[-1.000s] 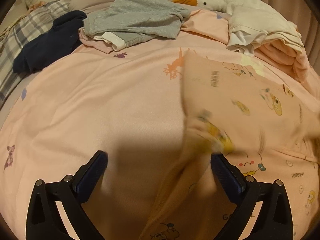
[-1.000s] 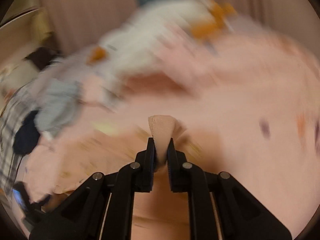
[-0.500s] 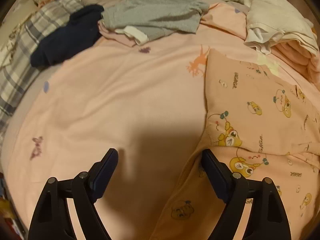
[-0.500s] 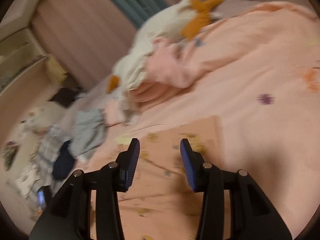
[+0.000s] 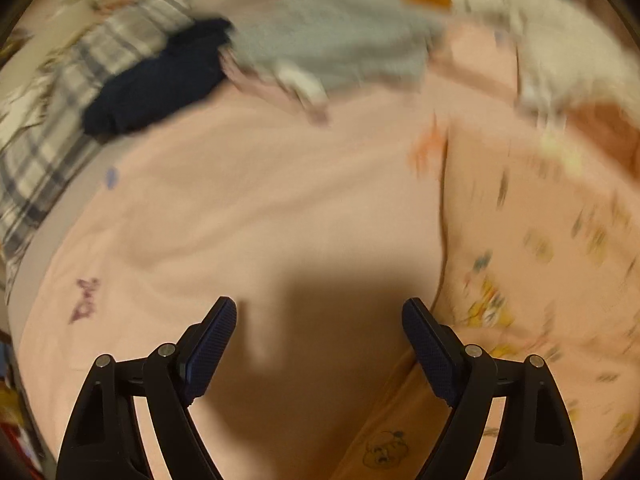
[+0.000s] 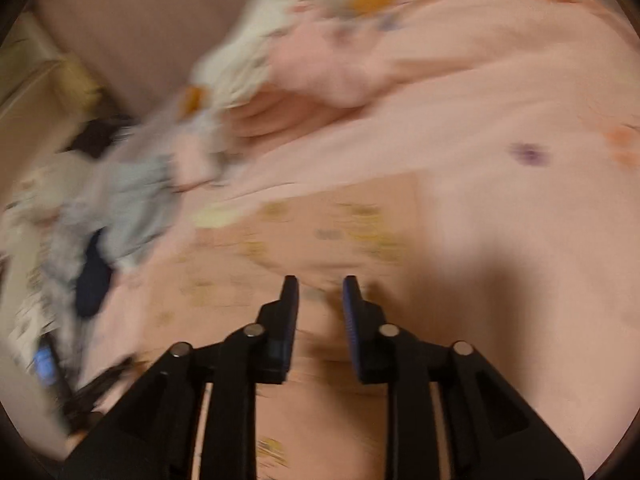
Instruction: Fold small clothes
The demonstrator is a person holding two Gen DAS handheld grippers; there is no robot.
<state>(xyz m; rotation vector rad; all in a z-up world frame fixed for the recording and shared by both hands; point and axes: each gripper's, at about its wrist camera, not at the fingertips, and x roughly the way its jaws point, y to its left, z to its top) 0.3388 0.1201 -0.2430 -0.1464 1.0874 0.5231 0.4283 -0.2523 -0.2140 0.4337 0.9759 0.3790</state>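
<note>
While over garment (image 6: 328,232), both tongs apart.

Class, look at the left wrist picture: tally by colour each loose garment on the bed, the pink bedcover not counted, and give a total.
Peach, cartoon print: 1, the garment laid flat.
Grey: 1, the top.
Navy: 1, the dark piece.
Pale pink: 1, the piece under the grey top.
White: 1, the bundle; blur hides whether it is more.
Total: 5
</note>
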